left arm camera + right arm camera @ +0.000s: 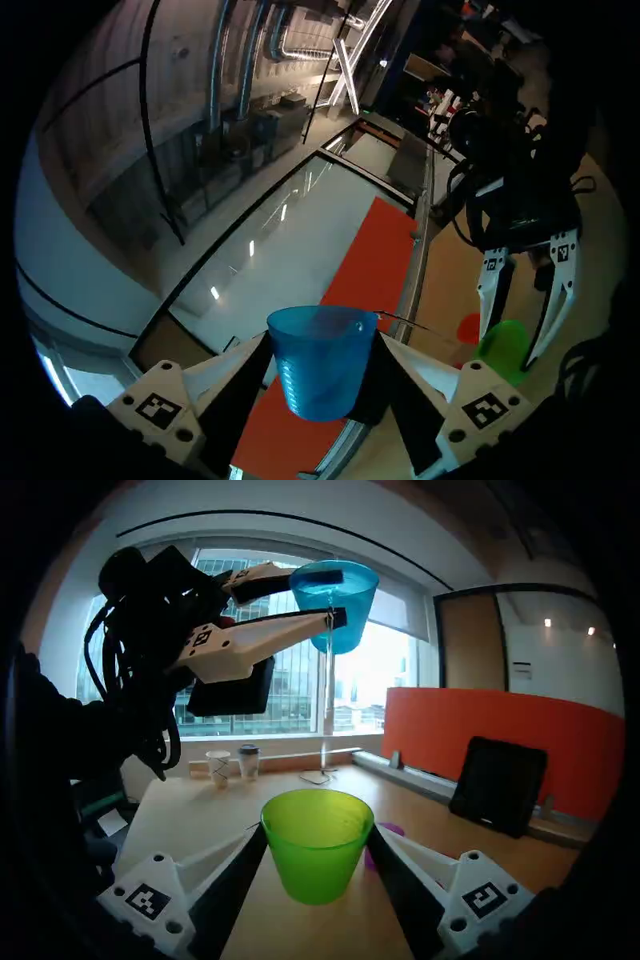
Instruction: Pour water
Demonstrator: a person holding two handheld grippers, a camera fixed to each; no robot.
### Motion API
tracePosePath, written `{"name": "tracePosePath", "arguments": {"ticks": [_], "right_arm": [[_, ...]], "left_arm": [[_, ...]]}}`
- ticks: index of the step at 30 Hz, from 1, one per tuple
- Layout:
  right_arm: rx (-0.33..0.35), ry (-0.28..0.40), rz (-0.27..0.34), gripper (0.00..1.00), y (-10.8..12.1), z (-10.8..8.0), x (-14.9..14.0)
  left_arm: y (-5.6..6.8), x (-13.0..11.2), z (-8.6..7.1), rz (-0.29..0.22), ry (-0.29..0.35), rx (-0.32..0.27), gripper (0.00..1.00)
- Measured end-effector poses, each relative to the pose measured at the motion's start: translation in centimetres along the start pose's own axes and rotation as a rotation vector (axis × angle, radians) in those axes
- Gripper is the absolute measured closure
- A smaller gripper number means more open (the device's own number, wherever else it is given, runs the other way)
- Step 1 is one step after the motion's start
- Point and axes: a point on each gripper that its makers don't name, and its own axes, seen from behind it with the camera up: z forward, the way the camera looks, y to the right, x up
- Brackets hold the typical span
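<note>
Green cup (318, 844), upright, is clamped in right gripper (318, 856) jaws. Left gripper (334, 598) jaws clamp blue cup (336, 636) well above the green cup, nearly over its mouth.

Bright window (362, 690), wooden desk (416, 802), orange partition (496, 728)

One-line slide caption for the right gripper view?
Right gripper grips a green cup over the desk; left gripper holds a blue cup high above.
</note>
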Motion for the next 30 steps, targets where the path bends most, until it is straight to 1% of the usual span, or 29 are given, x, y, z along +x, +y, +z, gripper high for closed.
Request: {"name": "tracePosePath", "arguments": {"ticks": [18,30], "right_arm": [[0.001,0.0,-0.007,0.09,-0.04,-0.29,0.33],[0.004,0.003,-0.01,0.09,-0.07,-0.35,0.36]], "left_arm": [[0.16,0.38,0.09,0.061,0.003,0.004,0.14],[-0.38,0.8,0.03,0.096,0.008,0.017,0.14]]}}
